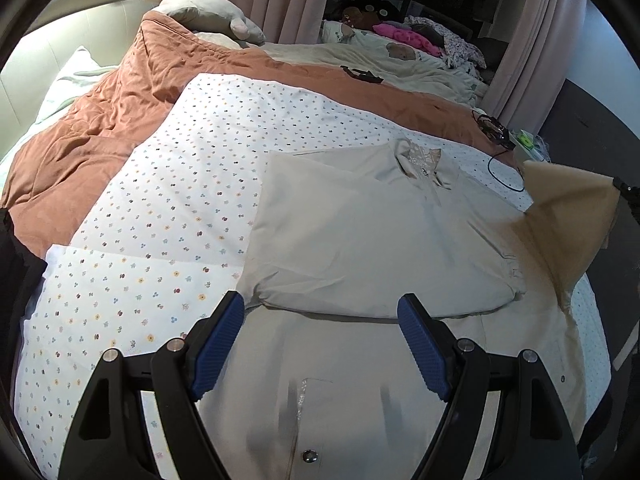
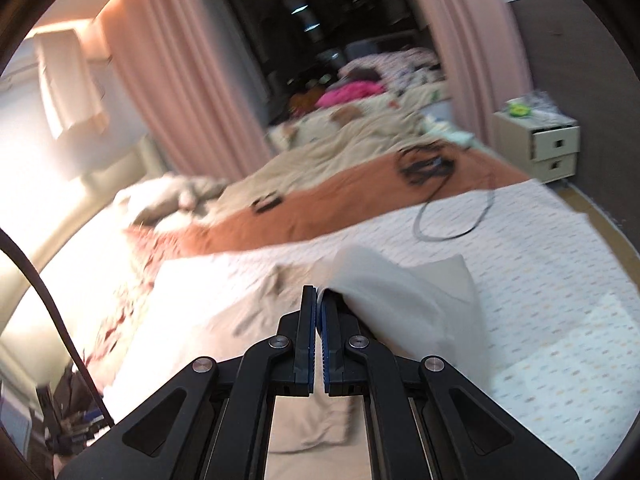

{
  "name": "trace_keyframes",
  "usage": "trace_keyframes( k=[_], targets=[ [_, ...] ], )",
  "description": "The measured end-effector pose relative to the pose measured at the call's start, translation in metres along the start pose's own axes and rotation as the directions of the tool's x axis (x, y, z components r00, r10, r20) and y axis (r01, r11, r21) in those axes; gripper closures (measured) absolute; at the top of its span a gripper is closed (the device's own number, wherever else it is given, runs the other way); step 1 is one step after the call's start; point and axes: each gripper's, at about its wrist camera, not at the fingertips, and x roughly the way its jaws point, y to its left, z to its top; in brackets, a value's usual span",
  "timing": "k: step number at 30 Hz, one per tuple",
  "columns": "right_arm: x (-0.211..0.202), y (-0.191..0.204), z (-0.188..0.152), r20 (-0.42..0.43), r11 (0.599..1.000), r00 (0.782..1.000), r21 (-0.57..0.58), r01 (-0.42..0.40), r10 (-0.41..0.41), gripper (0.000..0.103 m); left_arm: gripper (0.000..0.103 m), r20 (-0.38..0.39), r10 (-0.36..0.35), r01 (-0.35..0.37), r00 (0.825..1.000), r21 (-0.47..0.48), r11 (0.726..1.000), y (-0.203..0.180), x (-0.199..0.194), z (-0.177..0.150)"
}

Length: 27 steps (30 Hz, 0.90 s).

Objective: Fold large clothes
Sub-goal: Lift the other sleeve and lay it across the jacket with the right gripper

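Observation:
A beige button-up shirt (image 1: 360, 236) lies on the dotted white sheet (image 1: 180, 184) of the bed, collar at the far side, its left sleeve folded across the body. My left gripper (image 1: 320, 316) is open and empty, hovering over the shirt's near hem. My right gripper (image 2: 317, 300) is shut on the shirt's right sleeve (image 2: 404, 300) and holds it lifted above the bed; in the left wrist view that raised sleeve (image 1: 568, 220) stands up at the right edge. The right wrist view is blurred by motion.
An orange quilt (image 1: 120, 120) is bunched at the far left with a plush toy (image 1: 208, 12). A black cable (image 2: 452, 216) and black device (image 2: 424, 164) lie beyond the shirt. A bedside cabinet (image 2: 540, 144) stands right. Pink curtains (image 2: 192, 92) hang behind.

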Motion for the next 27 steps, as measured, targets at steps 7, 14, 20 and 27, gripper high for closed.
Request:
trace_keyframes(
  k=[7,14,20,27],
  targets=[
    [0.081,0.011,-0.036,-0.145,0.998,0.988,0.045,-0.048,0.054,0.103,0.023,-0.017,0.005,-0.005,1.000,-0.011,1.000,0.009,0.001,-0.008],
    [0.120,0.008,-0.080,-0.343,0.976,0.926,0.197,-0.093,0.157,0.069,0.023,-0.024,0.019,-0.019,1.000,0.001,1.000,0.012,-0.002,-0.016],
    [0.110,-0.016,-0.084,-0.402,0.957,0.884,0.254,-0.144,0.240,0.015,0.023,-0.033,-0.003,0.002,0.999,-0.014,1.000,0.013,0.004,-0.022],
    [0.079,-0.084,-0.054,-0.329,0.965,0.930,0.251,-0.078,0.161,0.015,0.023,-0.041,-0.030,0.029,0.999,-0.038,0.999,0.010,0.016,-0.029]
  ],
)
